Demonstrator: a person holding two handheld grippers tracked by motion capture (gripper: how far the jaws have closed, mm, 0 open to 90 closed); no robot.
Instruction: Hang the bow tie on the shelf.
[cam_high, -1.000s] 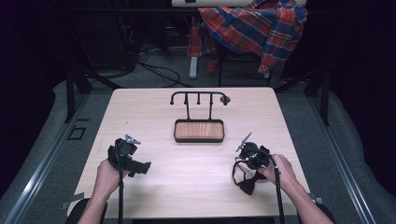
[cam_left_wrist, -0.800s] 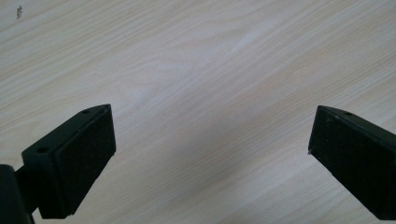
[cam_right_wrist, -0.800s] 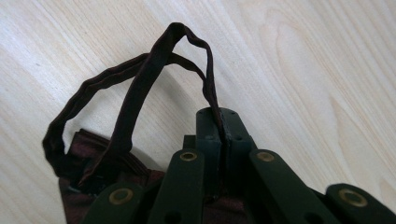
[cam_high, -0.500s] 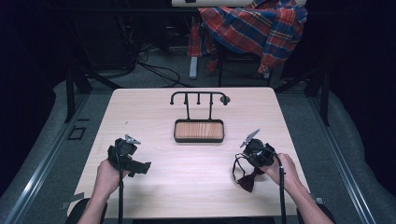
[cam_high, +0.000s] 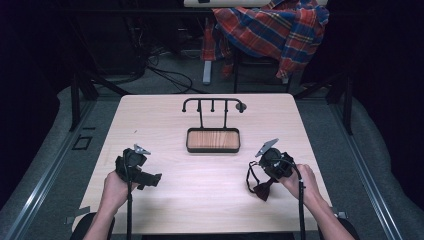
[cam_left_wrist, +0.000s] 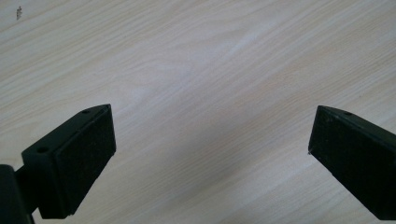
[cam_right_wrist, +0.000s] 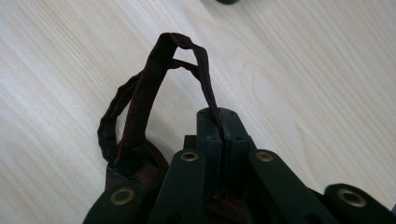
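Bench (cam_high: 165, 120): pale wood-grain laminate, flat, matte.

Rack (cam_high: 212, 104), far centre: thin black metal rail with small hooks on two posts, rising from a shallow oblong tray (cam_high: 213, 149) with a dark rim and ribbed brown floor. All hooks look bare.

Right claw (cam_high: 264, 176), near right: jaws pinched together on the strap of a bow tie (cam_high: 263, 190). Tie is dark maroon fabric, its soft narrow band looping above the jaws, the bow hanging below, just over the bench.

Left claw (cam_left_wrist: 210, 140), near left: spread wide, nothing between its flat black pads (cam_left_wrist: 88, 158).

Progress, as judged: tie picked up; carrying to the rack and hooking on is probably what's left.
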